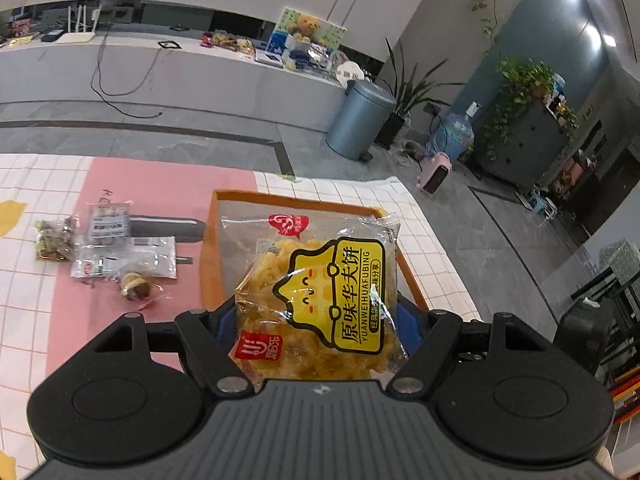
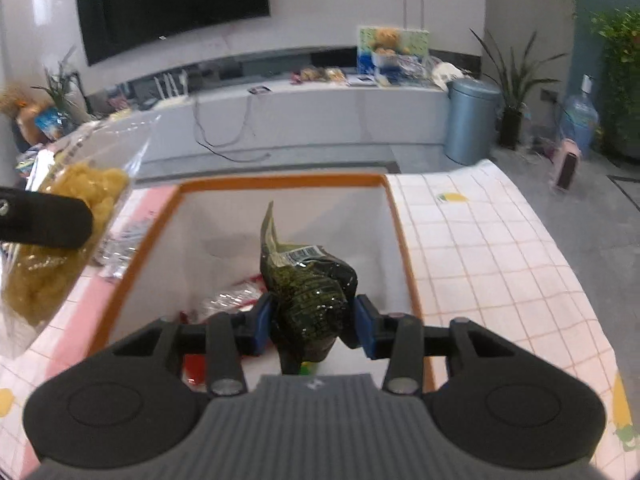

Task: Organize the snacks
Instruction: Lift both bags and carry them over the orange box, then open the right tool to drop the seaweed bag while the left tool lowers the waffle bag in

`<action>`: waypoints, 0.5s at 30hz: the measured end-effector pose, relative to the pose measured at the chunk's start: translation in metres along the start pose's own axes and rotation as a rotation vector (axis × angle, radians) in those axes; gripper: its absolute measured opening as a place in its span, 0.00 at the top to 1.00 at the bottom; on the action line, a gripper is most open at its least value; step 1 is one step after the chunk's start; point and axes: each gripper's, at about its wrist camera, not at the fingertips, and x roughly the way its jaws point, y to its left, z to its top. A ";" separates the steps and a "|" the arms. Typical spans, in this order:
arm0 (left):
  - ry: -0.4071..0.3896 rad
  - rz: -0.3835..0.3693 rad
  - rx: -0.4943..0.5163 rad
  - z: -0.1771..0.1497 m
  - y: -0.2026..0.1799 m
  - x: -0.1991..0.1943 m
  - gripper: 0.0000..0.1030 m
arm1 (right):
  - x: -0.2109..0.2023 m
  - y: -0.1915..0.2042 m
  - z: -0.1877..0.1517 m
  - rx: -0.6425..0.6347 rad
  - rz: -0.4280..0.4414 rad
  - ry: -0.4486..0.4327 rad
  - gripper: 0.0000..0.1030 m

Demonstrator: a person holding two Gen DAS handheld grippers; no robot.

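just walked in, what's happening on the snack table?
A person with two handheld grippers is sorting snacks into the orange-rimmed white box. The left gripper holds a yellow waffle pack over the box. The right gripper has a dark green packet between its pads above the box; whether they still press on it is unclear. Several small packets lie on the checked cloth.
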 end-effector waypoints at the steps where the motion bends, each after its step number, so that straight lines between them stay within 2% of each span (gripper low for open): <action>1: 0.009 -0.001 0.000 0.000 0.000 0.003 0.16 | 0.001 -0.003 0.000 0.013 0.002 0.010 0.54; 4: 0.020 -0.005 -0.006 -0.001 -0.002 0.009 0.16 | 0.001 -0.005 -0.002 0.043 0.021 -0.001 0.39; 9: 0.034 -0.001 0.002 -0.007 -0.007 0.015 0.16 | -0.025 -0.016 0.004 0.079 0.040 -0.101 0.17; 12: 0.042 0.012 -0.011 -0.011 -0.008 0.019 0.16 | -0.039 -0.028 0.000 0.119 0.044 -0.142 0.15; 15: 0.057 0.028 -0.011 -0.013 -0.014 0.028 0.16 | -0.045 -0.043 -0.006 0.181 0.030 -0.146 0.15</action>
